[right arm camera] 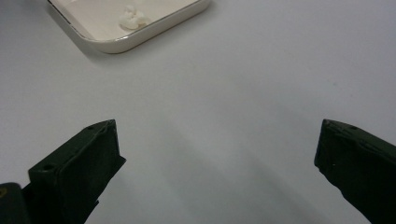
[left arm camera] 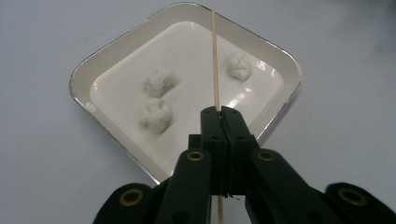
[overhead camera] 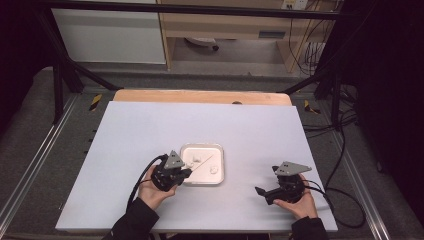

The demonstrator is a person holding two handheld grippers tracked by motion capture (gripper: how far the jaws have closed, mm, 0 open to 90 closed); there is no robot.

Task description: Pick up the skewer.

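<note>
tray (left arm camera: 275,100): glossy cream inside, smooth, looks like enamel or plastic; thin silvery metallic rim
lumps in tray (left arm camera: 159,82): white, rough, crumbly, matt, dough-like
skewer (left arm camera: 215,56): thin pale wood, matt, over the tray
table sheet (overhead camera: 140,135): pale grey-white, smooth, matt, around the tray
table edge beyond tray (overhead camera: 200,96): bare light wood
left gripper (left arm camera: 223,114): black matt plastic, brass-coloured rivets
right gripper (right arm camera: 217,154): black matt plastic, faintly grainy
gripper top plate (overhead camera: 174,160): grey, flat, metal-looking
</note>
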